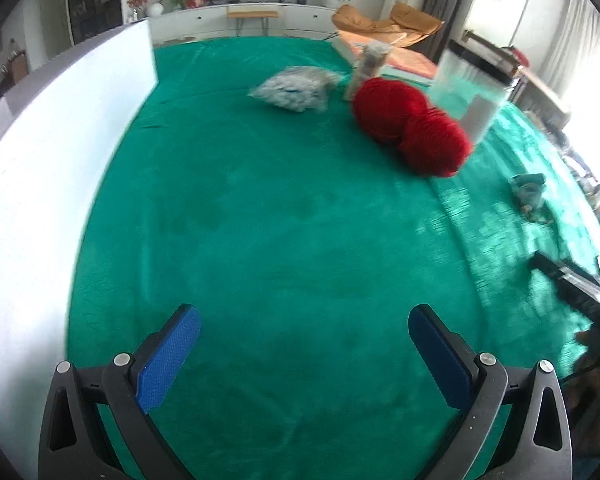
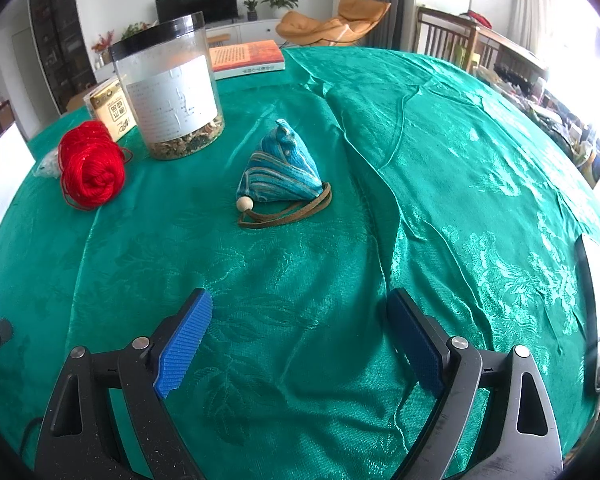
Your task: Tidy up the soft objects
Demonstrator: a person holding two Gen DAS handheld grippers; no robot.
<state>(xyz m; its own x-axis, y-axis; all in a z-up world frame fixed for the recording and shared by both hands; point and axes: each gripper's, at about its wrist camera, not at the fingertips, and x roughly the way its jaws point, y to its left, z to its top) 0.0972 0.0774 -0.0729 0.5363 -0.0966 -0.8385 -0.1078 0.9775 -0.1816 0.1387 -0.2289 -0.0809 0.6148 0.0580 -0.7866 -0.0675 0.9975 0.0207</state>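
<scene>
Both the left claw (image 1: 304, 344) and the right claw (image 2: 300, 334) hang spread and empty, the right one facing the striped pouch (image 2: 282, 168) beside the jar (image 2: 168, 88), seemingly lined up to grab it.

Little could be read. The gold packet (image 2: 114, 110) behind the clear jar (image 2: 168, 88) carried a dark panel with large Chinese characters, perhaps four, too small to make out. The jar's white label (image 2: 172, 98) held fine print, illegible. The orange book (image 2: 246, 58) showed rows of Chinese text and a spine title, unreadable.
</scene>
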